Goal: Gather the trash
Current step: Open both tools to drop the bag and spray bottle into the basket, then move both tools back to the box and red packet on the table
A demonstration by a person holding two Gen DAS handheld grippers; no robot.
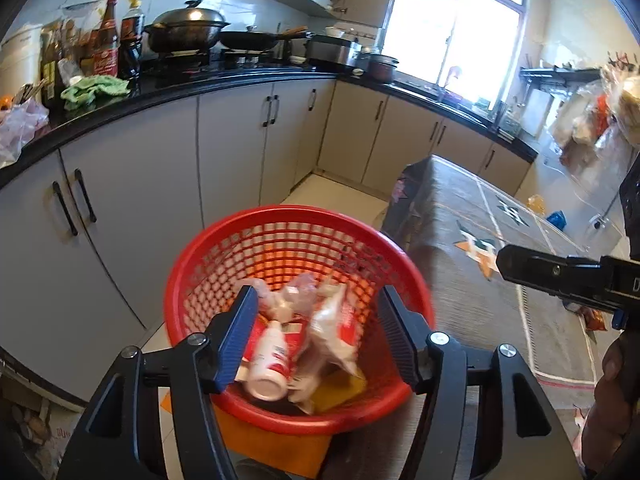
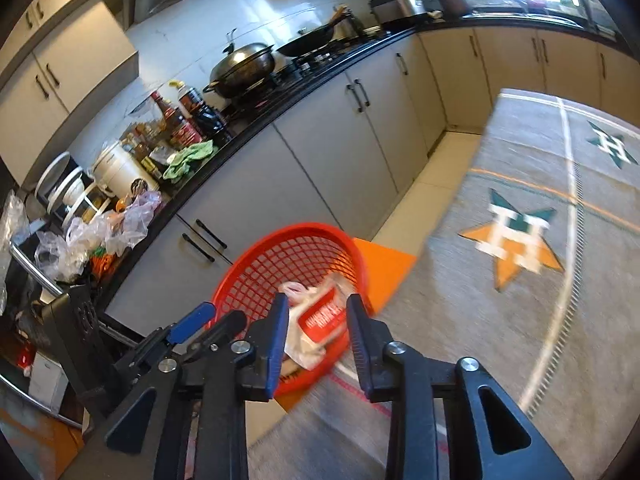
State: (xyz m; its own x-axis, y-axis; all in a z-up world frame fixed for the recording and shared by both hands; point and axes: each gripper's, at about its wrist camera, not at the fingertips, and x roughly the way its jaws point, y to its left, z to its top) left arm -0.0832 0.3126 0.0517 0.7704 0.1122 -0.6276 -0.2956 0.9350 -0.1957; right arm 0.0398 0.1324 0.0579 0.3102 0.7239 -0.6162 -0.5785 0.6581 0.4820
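A red mesh basket (image 1: 280, 236) stands on the floor beside a cloth-covered table (image 1: 480, 280). It holds trash: a white and red bottle (image 1: 272, 360), a white and red wrapper (image 1: 336, 328) and crumpled clear plastic (image 1: 296, 296). My left gripper (image 1: 316, 336) is open and empty, just above the basket's mouth. My right gripper (image 2: 318, 344) is open and empty, over the basket's near rim (image 2: 288, 232), with the wrapper (image 2: 320, 320) seen between its fingers. The right gripper also shows at the right edge of the left wrist view (image 1: 560, 276).
A black countertop (image 1: 168, 88) over grey cabinets (image 1: 240, 148) runs along the left, with bottles (image 1: 108, 40), a green cloth (image 1: 94, 90), a wok (image 1: 188, 30) and plastic bags (image 2: 100, 232). An orange mat (image 2: 384, 268) lies under the basket. Small wrappers (image 1: 556, 218) lie on the table's far end.
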